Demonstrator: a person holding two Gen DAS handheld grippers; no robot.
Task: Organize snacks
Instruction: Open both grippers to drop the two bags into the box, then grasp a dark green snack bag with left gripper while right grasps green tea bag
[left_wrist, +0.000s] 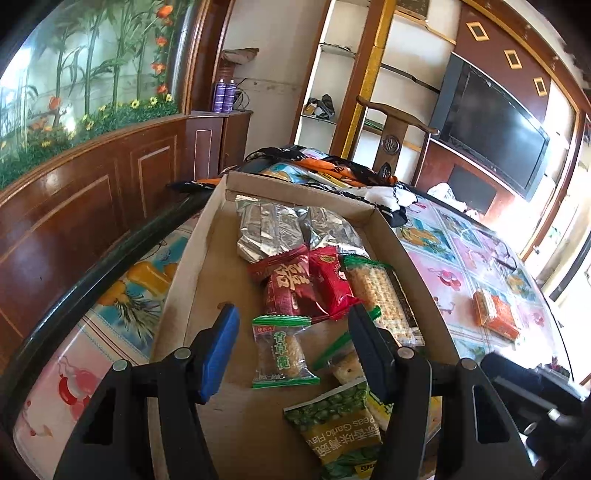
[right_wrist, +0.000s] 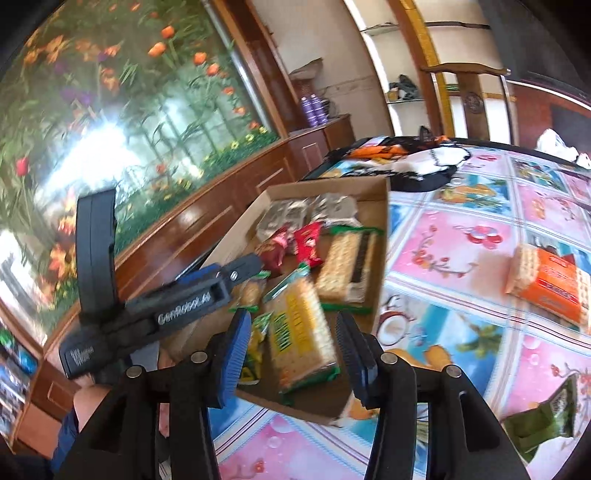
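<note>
A shallow cardboard box (left_wrist: 192, 266) on the table holds several snacks: silver foil packs (left_wrist: 273, 229), red packets (left_wrist: 306, 284), a cracker pack (left_wrist: 380, 291), a small green-edged biscuit packet (left_wrist: 282, 352) and a green peas bag (left_wrist: 340, 428). My left gripper (left_wrist: 291, 332) is open above the biscuit packet, touching nothing. In the right wrist view, my right gripper (right_wrist: 291, 343) is open around a yellow-labelled cracker pack (right_wrist: 301, 336), which looks blurred, over the box (right_wrist: 380, 206). The left gripper (right_wrist: 177, 306) shows there over the box's left side.
An orange cracker pack (right_wrist: 550, 284) and a green packet (right_wrist: 546, 417) lie on the flowered tablecloth (right_wrist: 461, 258) right of the box. Bags and clutter (left_wrist: 332, 170) sit behind the box. A wooden chair (left_wrist: 395, 125) stands at the far table edge.
</note>
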